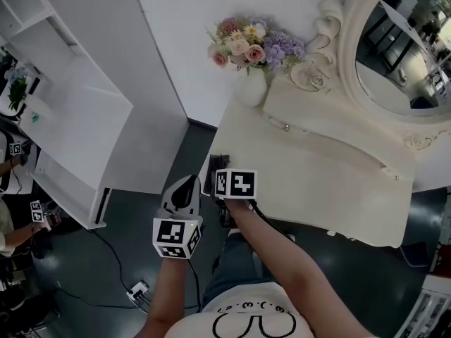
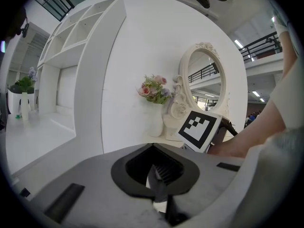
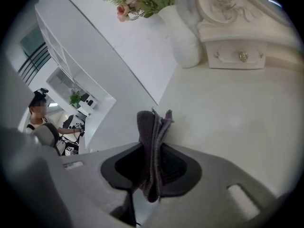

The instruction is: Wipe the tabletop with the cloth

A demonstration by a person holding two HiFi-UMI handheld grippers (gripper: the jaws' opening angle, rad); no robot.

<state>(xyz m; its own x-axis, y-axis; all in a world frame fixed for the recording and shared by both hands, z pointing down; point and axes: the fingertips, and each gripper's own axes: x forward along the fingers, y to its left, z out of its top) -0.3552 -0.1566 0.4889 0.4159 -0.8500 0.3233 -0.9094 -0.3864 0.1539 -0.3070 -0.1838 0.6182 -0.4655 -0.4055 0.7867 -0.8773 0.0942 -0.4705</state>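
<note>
The right gripper (image 1: 227, 182) is clamped on the cloth (image 3: 152, 146), a dark folded wad that stands edge-on between its jaws and pokes out past the tips. It hangs over the corner of the tabletop (image 1: 317, 167) farthest from the vase (image 1: 251, 86), on the person's side. Whether the cloth touches the surface cannot be told. The left gripper (image 1: 184, 189) is pinched together on nothing, off the table and farther from the vase than the right one.

The main risk is the grip. Only a narrow bunched edge of the cloth sticks out, so a low, flat stroke would probably run the hard jaw tips along the pale top and scuff it. Strokes with so little cloth spread would also likely leave strips unwiped. A drag against the fold could tug the wad loose from the jaws.

A sweep toward the vase is the other hazard. It looks tall and top-heavy with flowers (image 1: 254, 44), and a nudge from the gripper body would likely tip it.
</note>
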